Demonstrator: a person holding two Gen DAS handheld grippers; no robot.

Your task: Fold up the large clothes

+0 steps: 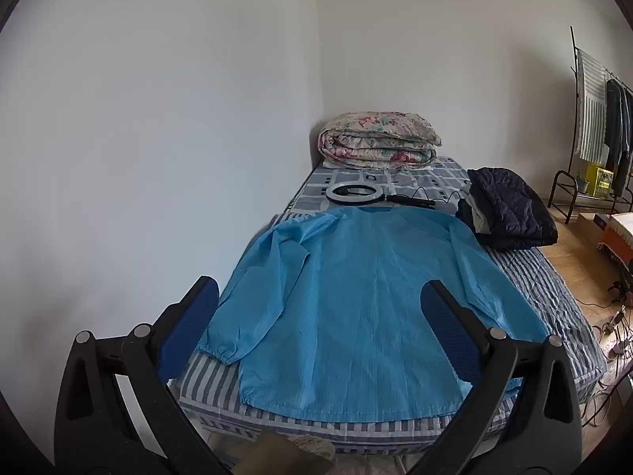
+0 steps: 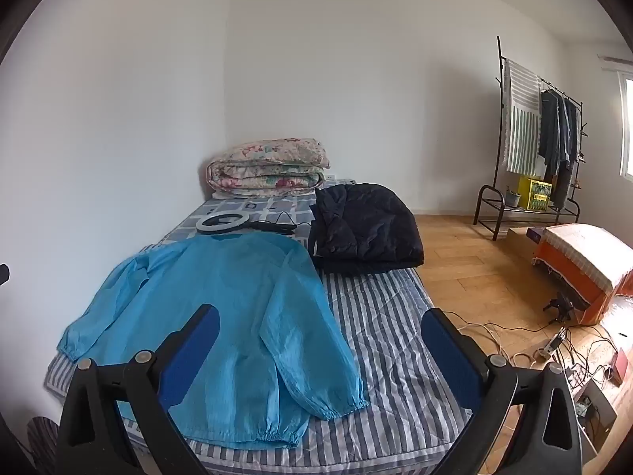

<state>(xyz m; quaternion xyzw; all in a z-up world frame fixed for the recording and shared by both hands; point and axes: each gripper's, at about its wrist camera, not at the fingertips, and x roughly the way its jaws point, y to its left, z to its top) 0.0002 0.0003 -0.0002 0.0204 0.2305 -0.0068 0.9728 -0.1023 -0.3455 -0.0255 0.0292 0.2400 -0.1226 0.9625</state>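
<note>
both grippers' fingers (image 1: 447, 324) spread wide w/ nothing between, blue shirt (image 1: 356, 297) flat on striped bed (image 2: 395, 336), sleeves out

A light blue long-sleeved top (image 1: 356, 277) lies spread flat on the striped bed, collar away. Both sleeves lie alongside its body, cuffs gathered.
</note>
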